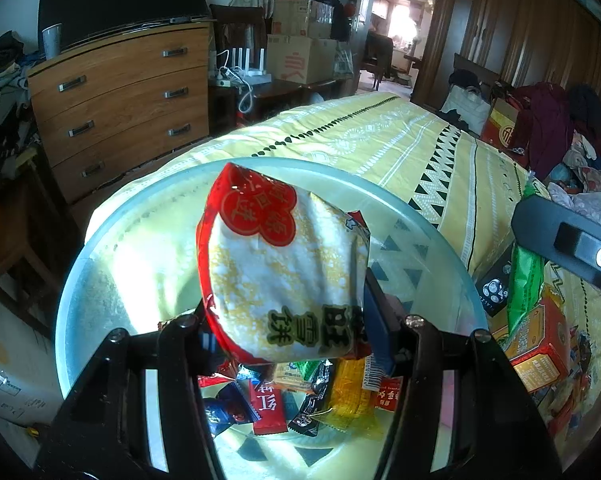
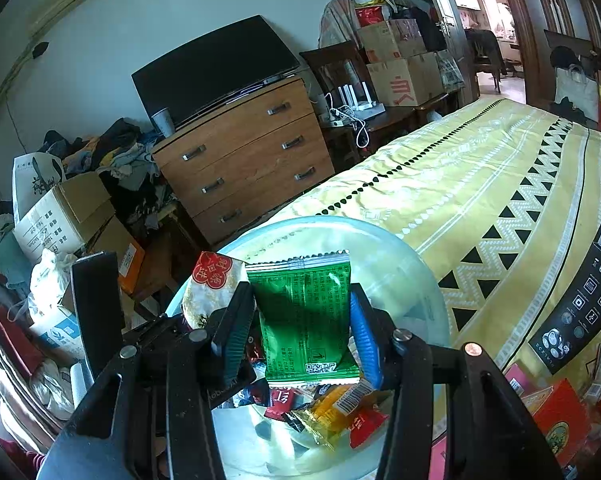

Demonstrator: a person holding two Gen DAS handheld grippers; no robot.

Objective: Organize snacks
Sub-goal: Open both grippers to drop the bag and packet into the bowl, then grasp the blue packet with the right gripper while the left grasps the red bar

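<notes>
A wide, clear glass bowl (image 2: 420, 280) sits on the yellow patterned bedspread (image 2: 480, 168), there to collect the loose sweets piled in its bottom. Above the bowl, the left gripper (image 1: 284, 320) clasps a white-and-red rice cracker packet (image 1: 280, 264). Beside it, also above the bowl, the right gripper (image 2: 300, 332) pinches a green foil snack packet (image 2: 304, 312). Both look poised for dropping in.

Left gripper (image 1: 286, 320) angled down, jaws clamped on a packet; right gripper (image 2: 302, 340) at its three o'clock, tilted down too, jaws gripping another
</notes>
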